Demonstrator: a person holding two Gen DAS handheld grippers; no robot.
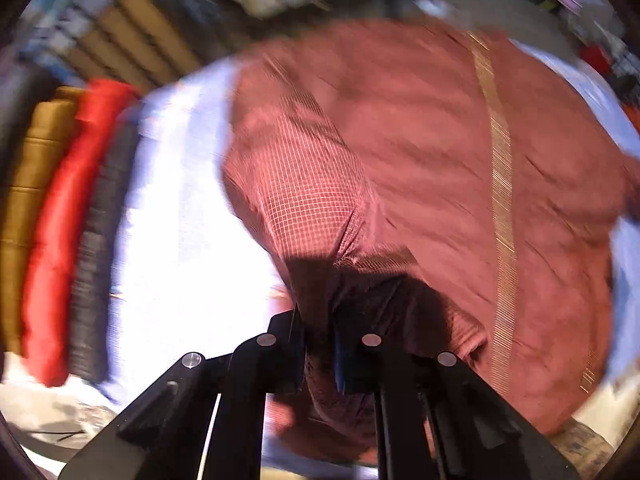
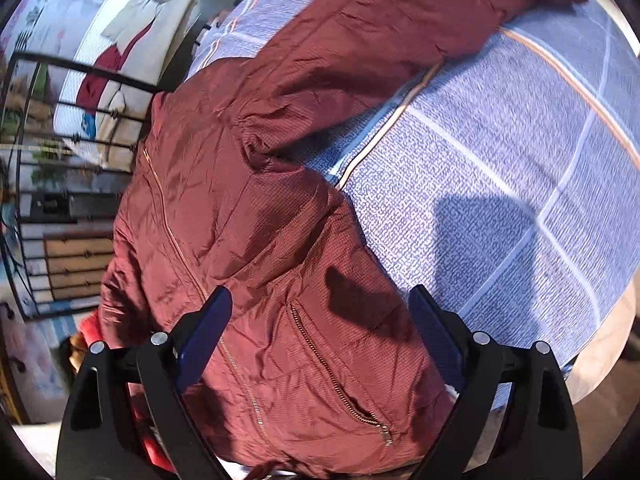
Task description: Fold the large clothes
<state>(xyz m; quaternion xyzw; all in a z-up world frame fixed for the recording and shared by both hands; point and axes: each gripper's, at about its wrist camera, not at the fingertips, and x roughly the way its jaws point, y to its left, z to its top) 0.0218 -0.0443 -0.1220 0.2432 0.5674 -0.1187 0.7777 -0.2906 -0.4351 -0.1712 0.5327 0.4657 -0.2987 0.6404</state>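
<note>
Two grippers | left gripper [image 1: 318, 344] is pinching the maroon quilted zip jacket [image 2: 280, 240] | right gripper [image 2: 320, 344] is hovering spread apart | you are risking fabric slipping free.

I see a blue checked bedsheet [image 2: 500, 152] with pale and orange lines spread across the bed. To one side, a black metal railing [image 2: 60, 152] stands before a white quilt [image 2: 120, 40] with red patches. From my other camera, blurred, a red folded cloth [image 1: 68, 220] lies beside a tan one [image 1: 28, 184] and a dark grey one [image 1: 100, 248].
</note>
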